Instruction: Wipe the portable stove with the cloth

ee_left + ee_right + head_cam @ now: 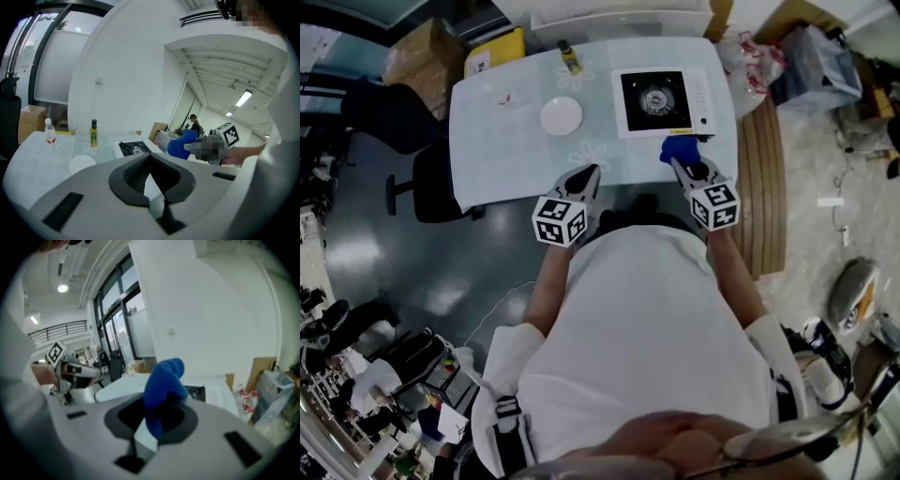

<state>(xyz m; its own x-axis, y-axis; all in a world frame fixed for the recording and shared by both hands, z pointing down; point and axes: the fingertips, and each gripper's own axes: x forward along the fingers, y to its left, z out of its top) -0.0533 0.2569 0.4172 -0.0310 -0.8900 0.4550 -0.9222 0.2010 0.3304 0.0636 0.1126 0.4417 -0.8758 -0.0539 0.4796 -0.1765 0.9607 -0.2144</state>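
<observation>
The portable stove (666,101) sat on the far right part of the tabletop (506,150), a white body with a dark burner panel and a strip of controls along its right side. Just on the near side of it, the right claw (682,161) was pinching a blue cloth (679,148). The cloth bunched up out of the closed jaws, close to the stove's near edge; the head view did not show whether it touched the stove. In the right gripper view the cloth (161,385) rose from between the jaws of the right claw (152,425) and covered part of the stove (196,391) behind it.

The left claw (590,172) was held to the left of the right one, by the near edge of the tabletop and well apart from the stove. In the left gripper view the left claw (151,168) had its jaws pressed together with nothing between them. The stove (133,148) and the cloth (180,143) showed beyond it to the right.

A white plate (561,116) lay to the left of the stove. A yellow bottle (570,58) stood at the far edge of the tabletop. A small clear bottle (48,131) stood further left.
</observation>
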